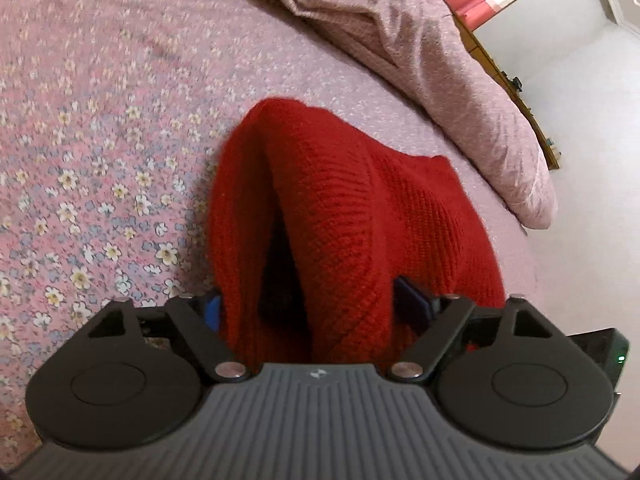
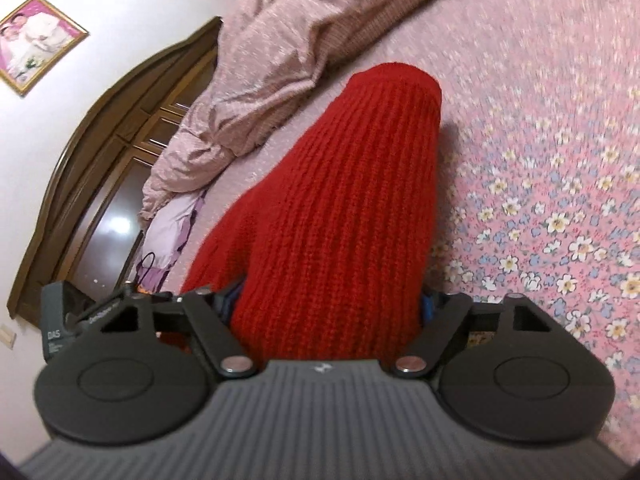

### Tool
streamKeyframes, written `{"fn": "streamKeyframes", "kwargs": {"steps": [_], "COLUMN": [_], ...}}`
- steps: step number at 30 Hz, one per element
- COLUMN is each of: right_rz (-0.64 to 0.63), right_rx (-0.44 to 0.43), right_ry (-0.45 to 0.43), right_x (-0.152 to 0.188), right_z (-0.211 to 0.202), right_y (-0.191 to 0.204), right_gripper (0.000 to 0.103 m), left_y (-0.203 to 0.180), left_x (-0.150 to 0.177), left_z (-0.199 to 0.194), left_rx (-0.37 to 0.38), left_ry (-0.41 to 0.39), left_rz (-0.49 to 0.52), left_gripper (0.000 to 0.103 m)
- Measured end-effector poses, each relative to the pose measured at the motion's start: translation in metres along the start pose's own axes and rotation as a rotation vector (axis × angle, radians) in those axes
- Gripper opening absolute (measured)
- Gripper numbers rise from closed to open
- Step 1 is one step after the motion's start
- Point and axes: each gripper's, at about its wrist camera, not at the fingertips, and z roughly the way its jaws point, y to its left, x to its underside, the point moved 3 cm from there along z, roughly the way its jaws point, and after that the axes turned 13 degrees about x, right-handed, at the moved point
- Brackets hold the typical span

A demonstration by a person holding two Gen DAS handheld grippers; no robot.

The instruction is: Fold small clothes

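Observation:
A red knitted garment point(image 1: 340, 208) hangs from my left gripper point(image 1: 308, 304), whose blue-padded fingers point(image 1: 212, 312) are shut on its bunched edge. The cloth drapes down toward the floral bedspread point(image 1: 80, 160), folded over itself with a dark hollow between the layers. In the right wrist view the same red knit point(image 2: 340, 208) hangs from my right gripper point(image 2: 328, 308), also shut on it. Its ribbed face fills the middle of that view and its far end reaches the bed. The fingertips of both grippers are mostly hidden by the cloth.
A crumpled pink quilt point(image 1: 420, 60) lies at the head of the bed point(image 2: 540, 80). A dark wooden headboard point(image 2: 100, 140) stands against the white wall, with a framed photo point(image 2: 36, 40) above. A lilac pillow point(image 2: 172, 232) lies beside the headboard. The floor point(image 1: 592, 120) shows past the bed's edge.

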Motion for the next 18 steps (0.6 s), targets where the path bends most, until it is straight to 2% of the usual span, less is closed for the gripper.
{"fn": "streamKeyframes", "kwargs": {"steps": [2,5,10,18], "right_rz": [-0.01,-0.021,-0.056,-0.03], "right_rx": [-0.013,-0.043,-0.077,-0.103], "right_ry": [-0.029,-0.055,-0.09,-0.122], "right_x": [0.0,-0.002,-0.002,0.007], "right_z": [-0.009,-0.023,-0.048,-0.101], "right_y": [0.007,0.018,0.034,0.019], "right_gripper": [0.074,0.072,0.072,0.071], "left_y": [-0.006,-0.013,-0.03,-0.076], "left_x": [0.001,0.004,0.016,0.053], "left_z": [-0.007,-0.017,-0.031,-0.036], "left_rx": [0.005,0.022,0.043,0.117], "left_ry": [-0.013,-0.03,-0.048,-0.042], "left_rz": [0.019,0.023,0.028,0.04], "left_gripper": [0.075,0.072,0.071,0.071]}}
